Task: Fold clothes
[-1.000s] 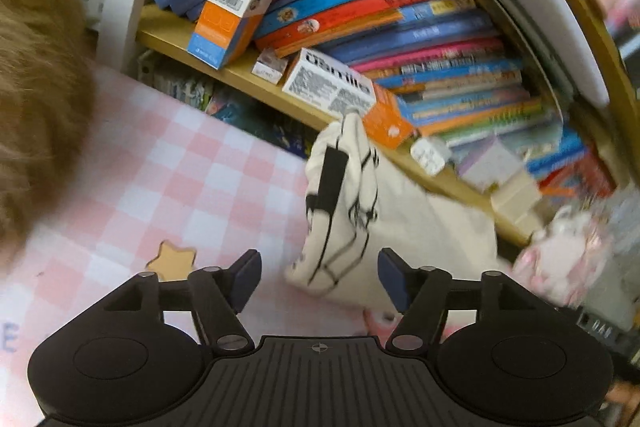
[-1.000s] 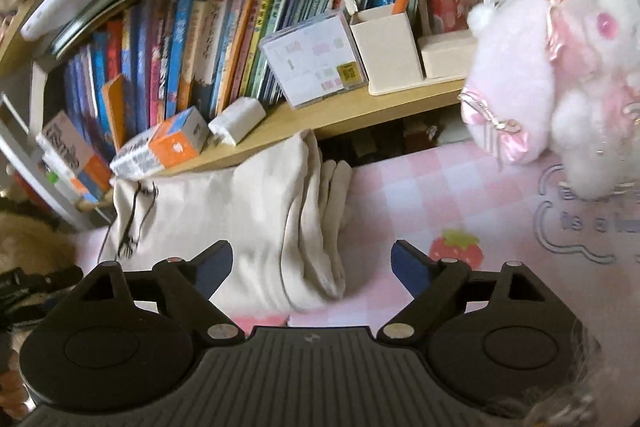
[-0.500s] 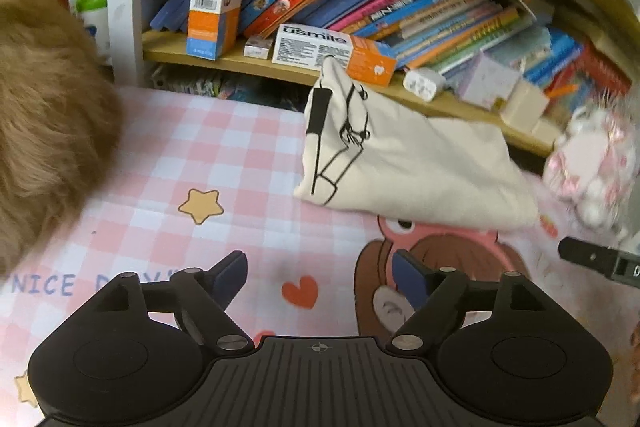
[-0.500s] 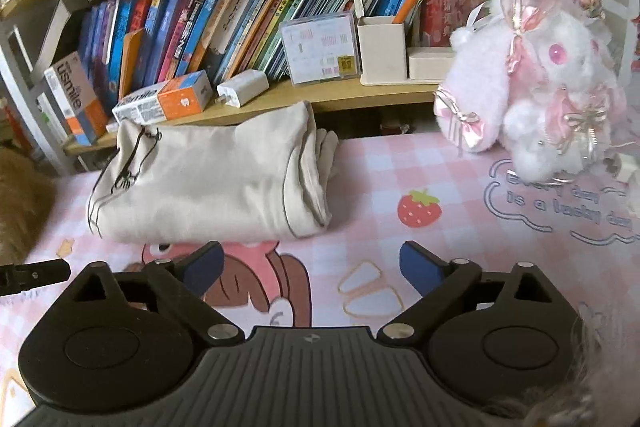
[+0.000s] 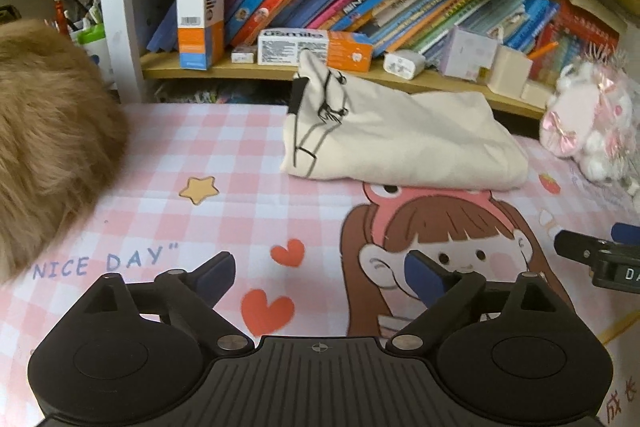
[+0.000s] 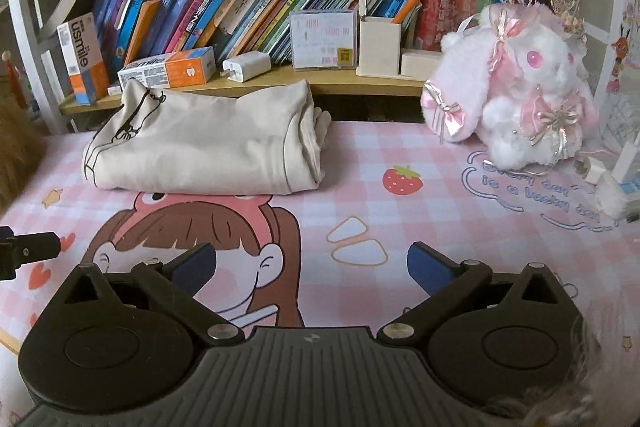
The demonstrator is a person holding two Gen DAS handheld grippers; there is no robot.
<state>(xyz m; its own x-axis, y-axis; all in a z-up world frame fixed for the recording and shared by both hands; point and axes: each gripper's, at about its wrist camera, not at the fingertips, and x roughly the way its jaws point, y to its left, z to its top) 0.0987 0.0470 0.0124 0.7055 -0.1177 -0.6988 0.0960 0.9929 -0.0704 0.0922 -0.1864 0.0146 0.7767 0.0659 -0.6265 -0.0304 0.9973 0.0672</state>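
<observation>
A cream garment [image 5: 404, 143] with a black line drawing lies folded in a compact rectangle at the back of the pink checked desk mat [image 5: 168, 163], against the low shelf; it also shows in the right wrist view [image 6: 204, 143]. My left gripper [image 5: 320, 277] is open and empty, well in front of the garment above the mat. My right gripper [image 6: 312, 269] is open and empty, also well short of the garment. The right gripper's tip shows at the right edge of the left wrist view [image 5: 592, 255].
A wooden shelf [image 6: 280, 79] with leaning books, toothpaste boxes and a charger runs behind the garment. A pink-white plush rabbit [image 6: 516, 87] sits at the back right. A brown furry mass [image 5: 44, 139] fills the left side. White small items [image 6: 620, 183] lie at the far right.
Both grippers have pulled back from the folded garment toward the front of the mat and levelled out. The garment stays where it was left.
</observation>
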